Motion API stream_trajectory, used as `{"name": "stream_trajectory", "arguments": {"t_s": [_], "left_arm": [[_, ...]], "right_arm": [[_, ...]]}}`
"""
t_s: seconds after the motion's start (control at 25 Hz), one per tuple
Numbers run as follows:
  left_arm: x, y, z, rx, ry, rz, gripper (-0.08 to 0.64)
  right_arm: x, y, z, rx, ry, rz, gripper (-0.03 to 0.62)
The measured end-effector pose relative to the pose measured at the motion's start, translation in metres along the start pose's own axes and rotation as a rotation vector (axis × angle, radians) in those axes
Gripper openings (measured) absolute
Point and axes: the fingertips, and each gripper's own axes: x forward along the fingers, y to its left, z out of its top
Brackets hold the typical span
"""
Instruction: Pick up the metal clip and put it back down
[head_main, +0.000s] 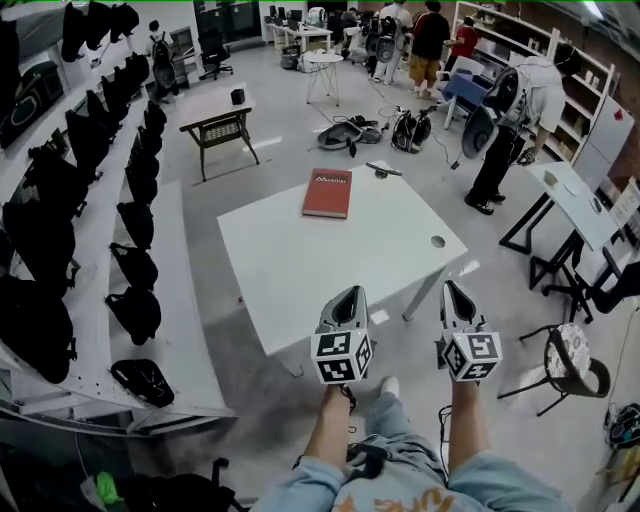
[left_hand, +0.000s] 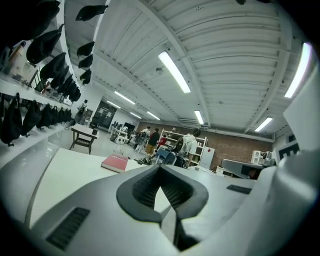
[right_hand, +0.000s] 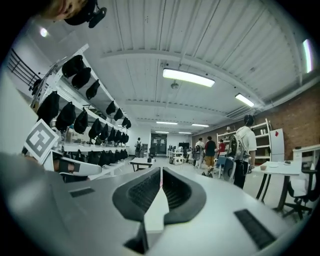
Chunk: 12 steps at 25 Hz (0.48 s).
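Nearest the camera, both tools are held out at the near side of the white table (head_main: 300, 270), pointing forward across the room rather than down at the top.

Left gripper (head_main: 349, 297): jaws drawn together at the tips, nothing between them; only the tabletop shows through the small gap behind the tips. Right gripper (head_main: 452, 291): jaws closed to a thin slit, likewise empty. It hangs at the table's near right corner.

Step in hand, by judgement: none of the pick has begun. This is the stand-off before the approach.

Mid-table, near the right edge, is a small round mark (head_main: 437, 241). It may be a hole in the top; too small to tell. Further back lies a red book (head_main: 327, 193), flat, its spine running near to far.

The metal clip cannot be confirmed at this size. The likeliest candidate is a slim dark item (head_main: 383, 170) at the table's far edge, just beyond the book's far right corner and apart from it. Its long axis runs roughly left to right, the right end slightly nearer. Which end is the front cannot be told.

Next move, by judgement: one gripper must open, travel the full depth of the table, tilt down, and close across the item's narrow width
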Motion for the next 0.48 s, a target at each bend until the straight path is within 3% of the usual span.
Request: {"name": "stream_trajectory", "arguments": {"t_s": [0.24, 0.48], "left_arm": [[0.066, -0.011, -0.061, -0.061, 0.126, 0.005, 0.009], [0.135, -0.048, -0.099, -0.033, 0.231, -0.023, 0.009]], "right_arm": [[0.030, -0.054, -0.028, 0.097, 0.050, -0.002, 0.032], [0.058, -0.125, -0.053, 0.189, 0.071, -0.025, 0.032]]}}
